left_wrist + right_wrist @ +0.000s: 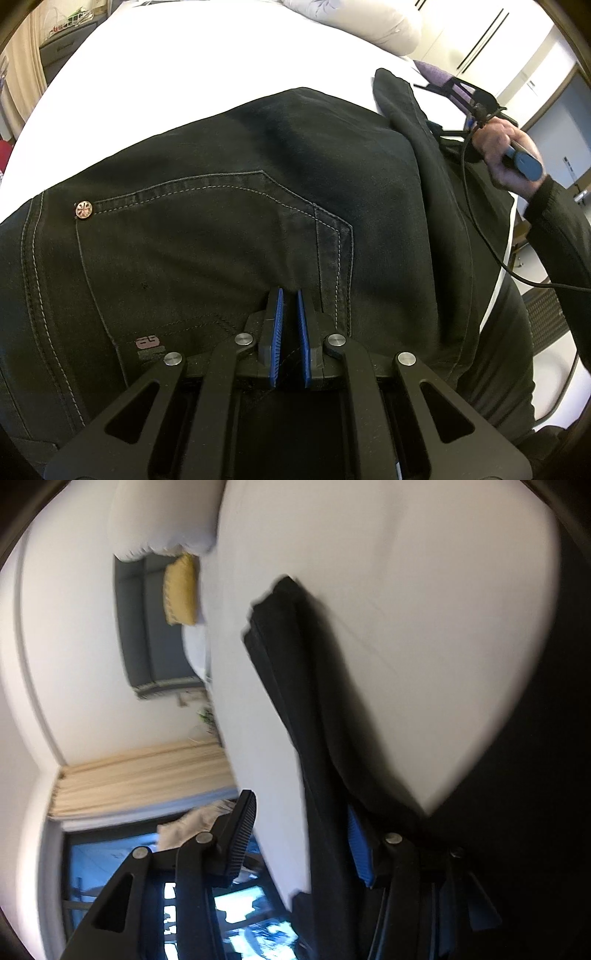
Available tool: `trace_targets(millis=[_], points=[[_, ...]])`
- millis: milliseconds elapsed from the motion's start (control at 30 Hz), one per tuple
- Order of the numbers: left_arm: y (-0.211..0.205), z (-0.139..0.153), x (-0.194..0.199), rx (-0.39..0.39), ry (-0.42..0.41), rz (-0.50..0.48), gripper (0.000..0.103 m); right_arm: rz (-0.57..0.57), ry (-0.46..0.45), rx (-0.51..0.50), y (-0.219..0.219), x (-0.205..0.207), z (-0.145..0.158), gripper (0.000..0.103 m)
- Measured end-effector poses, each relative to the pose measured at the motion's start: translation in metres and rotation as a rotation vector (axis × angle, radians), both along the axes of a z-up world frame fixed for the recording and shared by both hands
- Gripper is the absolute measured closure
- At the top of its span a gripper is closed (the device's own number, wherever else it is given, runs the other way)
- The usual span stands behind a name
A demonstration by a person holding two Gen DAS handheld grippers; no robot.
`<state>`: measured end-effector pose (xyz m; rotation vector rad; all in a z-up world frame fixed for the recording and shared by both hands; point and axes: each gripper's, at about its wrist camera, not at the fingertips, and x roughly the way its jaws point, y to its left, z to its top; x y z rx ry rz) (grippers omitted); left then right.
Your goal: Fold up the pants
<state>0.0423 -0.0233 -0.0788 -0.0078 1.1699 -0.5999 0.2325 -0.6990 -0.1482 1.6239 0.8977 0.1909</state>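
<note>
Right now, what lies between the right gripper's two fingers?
In the right wrist view, a hanging fold of the black pants lies between the right gripper's spread fingers, against the white bed.

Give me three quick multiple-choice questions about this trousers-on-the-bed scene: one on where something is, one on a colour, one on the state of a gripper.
1. Where does the metal rivet sit?
A. at the corner of the pocket
B. on the pillow
C. on the cable

2. What colour are the left gripper pads?
A. red
B. blue
C. yellow

3. How do the right gripper jaws stand?
A. pressed together
B. apart, with dark trouser cloth between them
C. apart, with nothing between them

Answers:
1 A, the rivet shines where the pocket stitching ends on the pants.
2 B, both ribbed pads are blue.
3 B, a trouser leg runs between the spread fingers.
</note>
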Motion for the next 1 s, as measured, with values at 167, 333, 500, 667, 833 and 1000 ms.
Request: trace_targets(millis=[167,333,500,667,833,1000], points=[[0.000,0.000,0.001,0.001,0.001,-0.002,0.095,-0.071,-0.041,0.025,-0.011,0.017,-0.011,0.053],[0.000,-0.001,0.002,0.005,0.002,-0.005,0.095,-0.073,-0.035,-0.032,-0.015,0.039,-0.014,0.087],[-0.002,0.000,0.002,0.007,0.004,-0.006,0.095,-0.107,-0.062,-0.167,-0.033,0.024,0.015,0.098],[-0.002,0.000,0.002,0.000,0.005,-0.003,0.095,-0.211,-0.132,-0.306,-0.071,-0.033,0.068,0.099],[0.000,0.000,0.003,-0.004,0.009,-0.005,0.095,-0.397,-0.132,-0.392,-0.114,-0.141,0.095,0.099],[0.006,-0.001,0.007,-0.028,0.031,0.005,0.095,-0.499,0.020,-0.376,-0.133,-0.229,0.053,0.098]])
